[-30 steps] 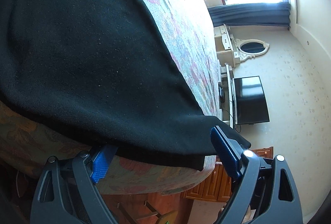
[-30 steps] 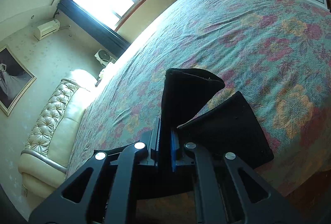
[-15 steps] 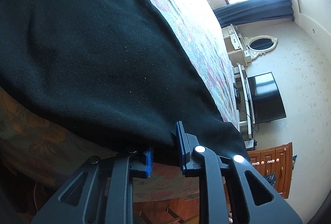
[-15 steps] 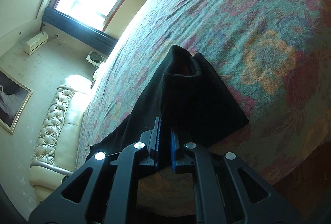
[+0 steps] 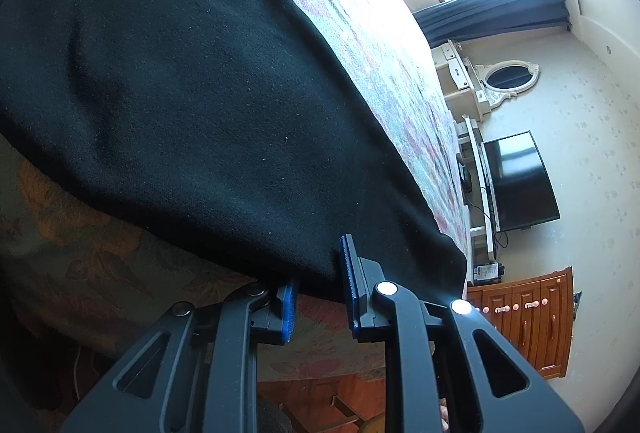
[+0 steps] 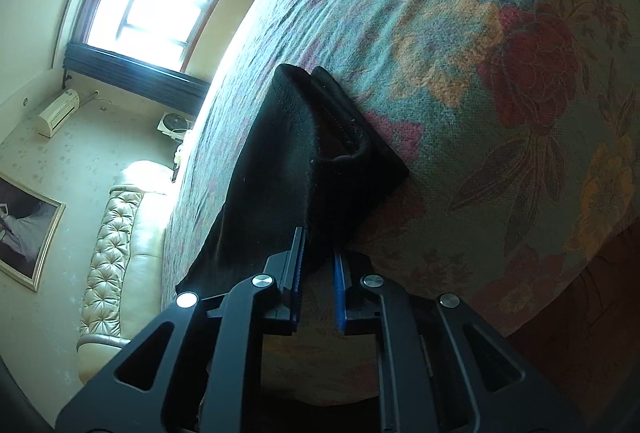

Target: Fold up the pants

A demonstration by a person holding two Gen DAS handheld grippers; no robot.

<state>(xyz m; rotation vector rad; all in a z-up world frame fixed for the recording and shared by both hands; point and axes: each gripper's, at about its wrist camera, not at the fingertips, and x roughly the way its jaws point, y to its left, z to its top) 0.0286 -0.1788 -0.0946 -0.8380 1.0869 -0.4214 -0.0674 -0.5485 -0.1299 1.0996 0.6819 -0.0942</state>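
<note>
With my left tongs [image 5: 318, 293] clamped on the black pants [image 5: 192, 81] at the bed [image 6: 460, 45] edge, my right tongs [image 6: 318, 273] are opening, so I'd release the hem cleanly, keeping layers aligned.

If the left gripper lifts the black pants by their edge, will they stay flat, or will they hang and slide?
The pants look like soft knit that follows the curve of the bed, so they will probably droop, not stay flat. Their hem already curls and stands loosely, so folds may shift. The fuzzy bedspread likely grips them, limiting sliding.
</note>
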